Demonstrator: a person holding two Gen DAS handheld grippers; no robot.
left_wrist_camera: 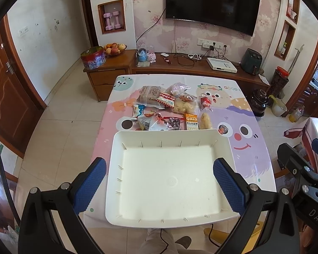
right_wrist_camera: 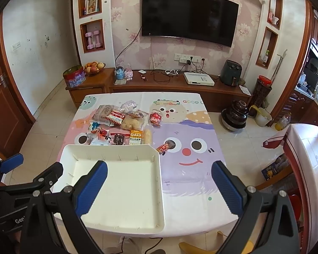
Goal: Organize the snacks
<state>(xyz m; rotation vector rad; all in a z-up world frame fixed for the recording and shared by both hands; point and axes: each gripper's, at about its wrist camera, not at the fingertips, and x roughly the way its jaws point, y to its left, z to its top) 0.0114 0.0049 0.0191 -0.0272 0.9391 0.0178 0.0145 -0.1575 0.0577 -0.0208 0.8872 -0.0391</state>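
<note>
A white rectangular tray [left_wrist_camera: 169, 136] [right_wrist_camera: 108, 149] lies empty at the table's near edge. Behind it sits a pile of packaged snacks [left_wrist_camera: 167, 108] [right_wrist_camera: 125, 124], among them an orange oats packet [left_wrist_camera: 191, 121] [right_wrist_camera: 136, 137], a red and white wafer pack [left_wrist_camera: 166, 101] and a small red candy [left_wrist_camera: 222, 130] [right_wrist_camera: 163, 148] beside the tray's far right corner. My left gripper [left_wrist_camera: 159, 184] hovers open above the tray, holding nothing. My right gripper [right_wrist_camera: 159, 188] hangs open over the tray's right rim and the cloth, holding nothing.
The table wears a cartoon tablecloth [right_wrist_camera: 190, 169]. Behind it runs a low wooden TV cabinet [left_wrist_camera: 180, 67] under a wall-mounted television [left_wrist_camera: 212, 6]. A dark jar [right_wrist_camera: 235, 114] and a bucket [right_wrist_camera: 262, 116] stand on the floor at right. A person's legs [left_wrist_camera: 159, 241] show below the table edge.
</note>
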